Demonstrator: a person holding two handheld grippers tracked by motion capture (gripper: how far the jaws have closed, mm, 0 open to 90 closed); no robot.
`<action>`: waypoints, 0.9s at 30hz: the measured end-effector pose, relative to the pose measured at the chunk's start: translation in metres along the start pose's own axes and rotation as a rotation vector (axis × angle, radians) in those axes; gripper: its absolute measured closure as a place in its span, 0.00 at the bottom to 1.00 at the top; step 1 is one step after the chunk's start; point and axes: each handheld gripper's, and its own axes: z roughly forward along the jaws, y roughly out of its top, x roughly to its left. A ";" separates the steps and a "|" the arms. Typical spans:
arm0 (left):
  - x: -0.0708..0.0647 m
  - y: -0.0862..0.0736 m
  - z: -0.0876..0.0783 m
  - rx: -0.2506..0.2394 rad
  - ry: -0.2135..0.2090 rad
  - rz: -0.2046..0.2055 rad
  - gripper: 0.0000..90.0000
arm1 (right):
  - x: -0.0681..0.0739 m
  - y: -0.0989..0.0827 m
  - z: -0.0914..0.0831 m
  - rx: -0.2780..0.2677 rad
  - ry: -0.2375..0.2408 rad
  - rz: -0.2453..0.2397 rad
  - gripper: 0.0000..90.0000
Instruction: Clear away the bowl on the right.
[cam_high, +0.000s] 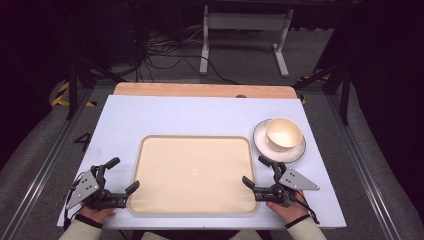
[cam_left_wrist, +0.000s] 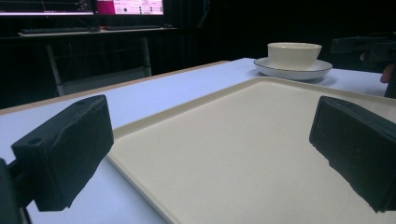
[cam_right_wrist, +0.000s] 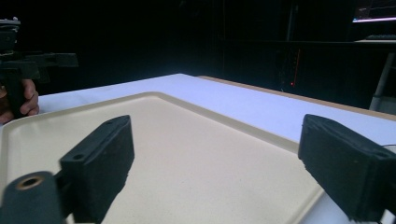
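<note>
The cream tray (cam_high: 194, 175) lies at the worktop's near edge, its two near corners straddled by the left gripper (cam_high: 125, 176) and right gripper (cam_high: 253, 171), jaws apart. For a level lift, both should clamp the rim evenly, clear of the bowl (cam_high: 283, 133) by the tray's far right corner.

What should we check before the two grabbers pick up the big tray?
1. Left gripper jaws astride the tray rim at its near left corner: ok.
2. Right gripper jaws astride the rim at the near right corner: ok.
3. Both open, not yet pinching: ok.
4. Tray bare: ok.
5. Bowl on its plate, apart from the tray: ok.
6. Rim deep enough between the pads: cannot tell.
</note>
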 end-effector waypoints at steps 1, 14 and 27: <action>0.000 0.000 0.000 0.000 0.000 0.000 0.00 | 0.000 0.000 0.000 0.000 0.003 -0.004 0.19; 0.000 0.000 0.000 0.000 -0.001 -0.001 0.00 | 0.005 0.017 0.000 -0.049 0.005 0.006 0.25; 0.000 0.000 0.000 0.000 -0.001 0.000 0.00 | 0.009 0.045 -0.001 0.028 0.020 0.023 0.30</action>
